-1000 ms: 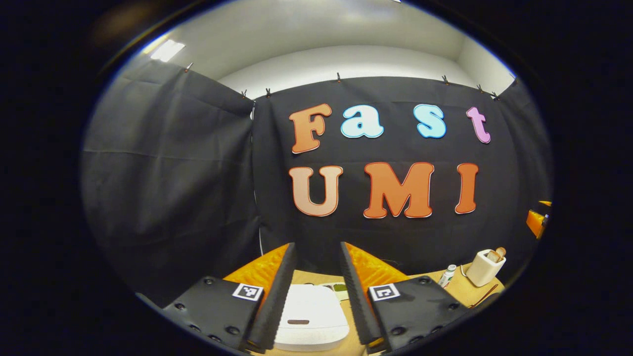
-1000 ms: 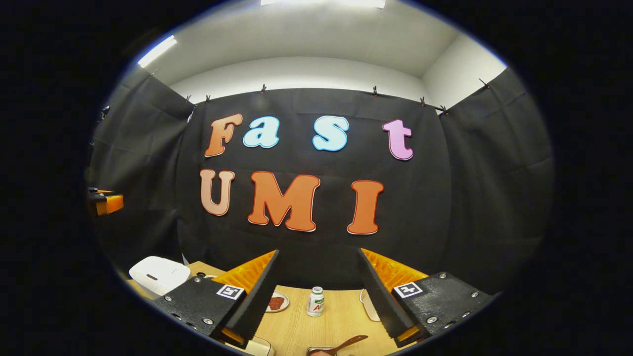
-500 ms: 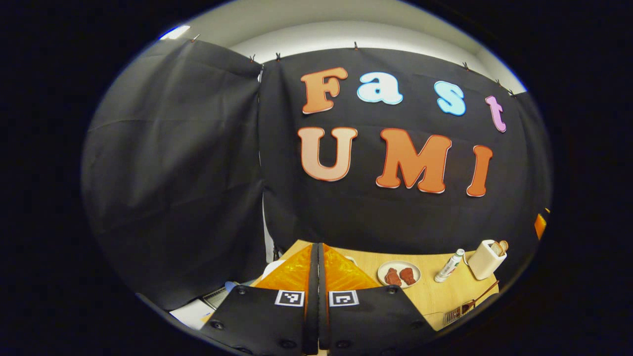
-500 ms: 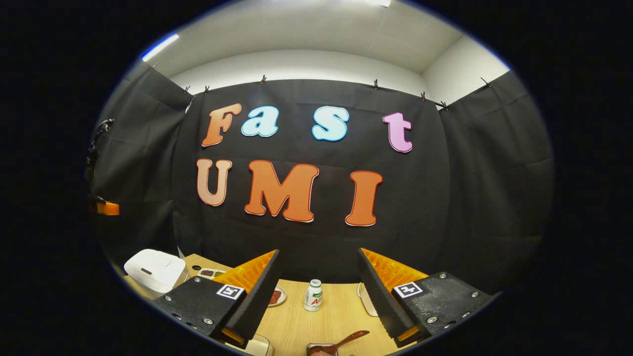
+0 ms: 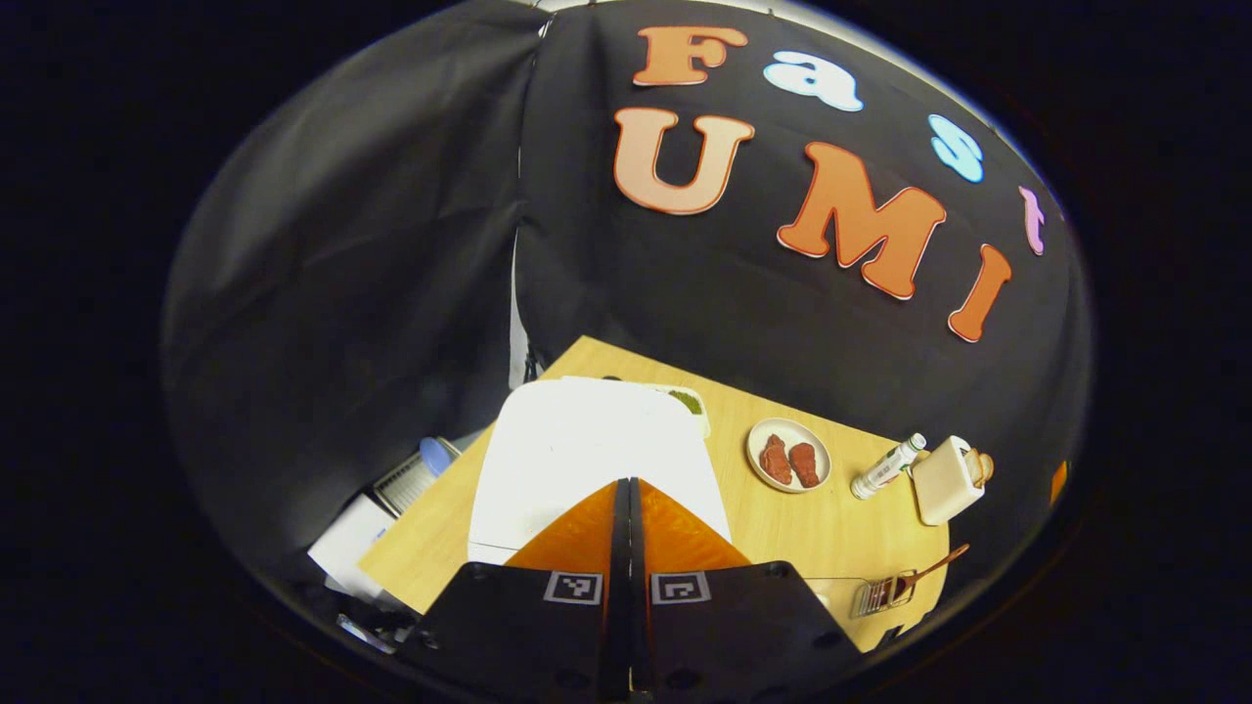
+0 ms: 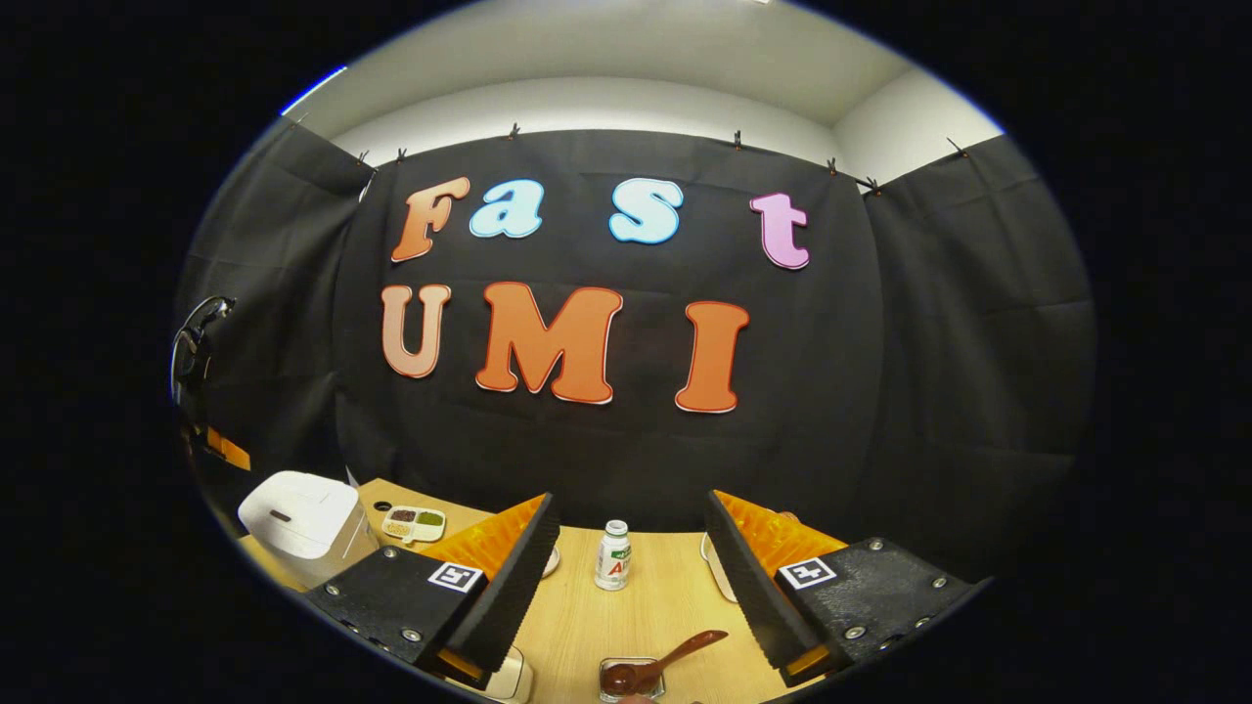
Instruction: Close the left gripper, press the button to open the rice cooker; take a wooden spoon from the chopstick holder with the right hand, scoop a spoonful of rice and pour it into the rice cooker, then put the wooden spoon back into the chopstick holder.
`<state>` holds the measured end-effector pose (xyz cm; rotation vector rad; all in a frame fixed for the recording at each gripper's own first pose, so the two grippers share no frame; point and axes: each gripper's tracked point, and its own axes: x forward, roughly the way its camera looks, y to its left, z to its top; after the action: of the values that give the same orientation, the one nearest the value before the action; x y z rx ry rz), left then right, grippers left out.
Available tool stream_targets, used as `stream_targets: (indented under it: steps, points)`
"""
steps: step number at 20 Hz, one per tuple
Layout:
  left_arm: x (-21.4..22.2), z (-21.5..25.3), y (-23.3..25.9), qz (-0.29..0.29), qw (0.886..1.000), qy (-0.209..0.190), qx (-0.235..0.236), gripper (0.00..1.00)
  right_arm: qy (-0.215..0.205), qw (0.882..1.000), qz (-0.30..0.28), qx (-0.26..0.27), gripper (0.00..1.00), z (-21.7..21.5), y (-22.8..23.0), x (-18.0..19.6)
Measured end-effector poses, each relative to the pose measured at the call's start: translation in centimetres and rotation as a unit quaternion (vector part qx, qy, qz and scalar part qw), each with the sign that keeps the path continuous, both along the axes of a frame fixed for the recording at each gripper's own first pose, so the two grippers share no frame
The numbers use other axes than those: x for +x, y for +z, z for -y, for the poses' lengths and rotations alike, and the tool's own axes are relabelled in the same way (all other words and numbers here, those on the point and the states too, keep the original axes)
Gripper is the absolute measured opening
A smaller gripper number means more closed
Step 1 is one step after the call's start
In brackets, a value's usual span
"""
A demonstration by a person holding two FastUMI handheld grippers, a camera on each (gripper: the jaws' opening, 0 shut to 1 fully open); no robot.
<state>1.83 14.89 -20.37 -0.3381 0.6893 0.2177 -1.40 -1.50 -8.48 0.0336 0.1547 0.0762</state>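
White box-shaped rice cooker [image 5: 587, 450], lid shut, frame centre on the counter. Cream chopstick holder [image 5: 944, 479] at right edge. Brown wooden spoon [image 6: 675, 657] lies tilted in small container, bottom centre.

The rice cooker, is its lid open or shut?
Shut. The rice cooker has its white lid lying flat on top, and the closed left tongs hover over it.

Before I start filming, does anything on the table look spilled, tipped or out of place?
Nothing spilled or tipped. One oddity: a brown spoon rests in the small container at the table's near edge, handle poking over its rim.
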Motion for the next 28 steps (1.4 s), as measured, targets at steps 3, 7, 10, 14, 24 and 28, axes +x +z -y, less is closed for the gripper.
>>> stream_targets:
  steps: [3,7,10,14,24,28]
  points:
    - [0.2,0.5,-3.4,-0.038,0.998,0.001,-0.048,0.05,-0.015,1.000,-0.015,-0.004,0.94,1.0,-1.3,-0.4]
    - [0.8,0.4,-6.2,-0.066,0.994,0.011,-0.089,0.05,-0.030,0.999,-0.034,-0.012,0.94,1.9,-3.1,-0.8]
    - [1.2,0.0,-7.7,-0.081,0.992,0.012,-0.094,0.05,-0.038,0.998,-0.045,-0.021,0.94,2.5,-4.0,-1.1]
    - [1.2,0.0,-9.8,-0.103,0.989,0.019,-0.107,0.05,-0.038,0.997,-0.060,-0.019,0.94,2.4,-5.2,-1.0]
    - [2.4,-1.7,-3.8,-0.012,1.000,0.023,0.006,0.05,-0.028,0.996,-0.087,-0.013,0.95,2.3,-7.8,-0.4]
    - [2.5,-3.8,1.6,0.053,0.991,0.043,0.114,0.05,-0.023,0.995,-0.102,-0.003,0.95,2.2,-9.3,-0.6]
